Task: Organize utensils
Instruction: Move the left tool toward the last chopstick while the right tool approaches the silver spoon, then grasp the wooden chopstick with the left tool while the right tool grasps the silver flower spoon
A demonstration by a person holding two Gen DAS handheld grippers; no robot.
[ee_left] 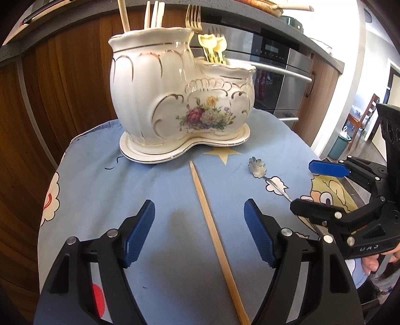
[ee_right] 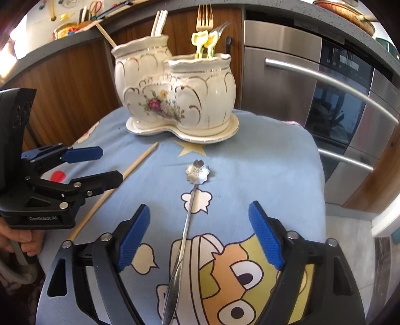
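A white floral ceramic utensil holder [ee_left: 175, 100] [ee_right: 175, 92] with two pots stands at the far side of the blue cloth, holding chopsticks, a gold fork [ee_left: 193, 16] and yellow-handled utensils. A wooden chopstick [ee_left: 215, 232] [ee_right: 112, 192] lies on the cloth between the open fingers of my left gripper [ee_left: 200, 230]. A silver flower-shaped spoon [ee_right: 187, 220] [ee_left: 257, 167] lies between the open fingers of my right gripper [ee_right: 198, 230]. Neither gripper holds anything. Each gripper shows in the other's view, the right one [ee_left: 322, 185] and the left one [ee_right: 100, 165].
The blue cartoon cloth [ee_left: 155, 190] covers a small table. Wooden cabinet fronts [ee_left: 62, 87] stand behind at the left, and a steel oven [ee_right: 312, 95] at the right. The table edge drops off close on both sides.
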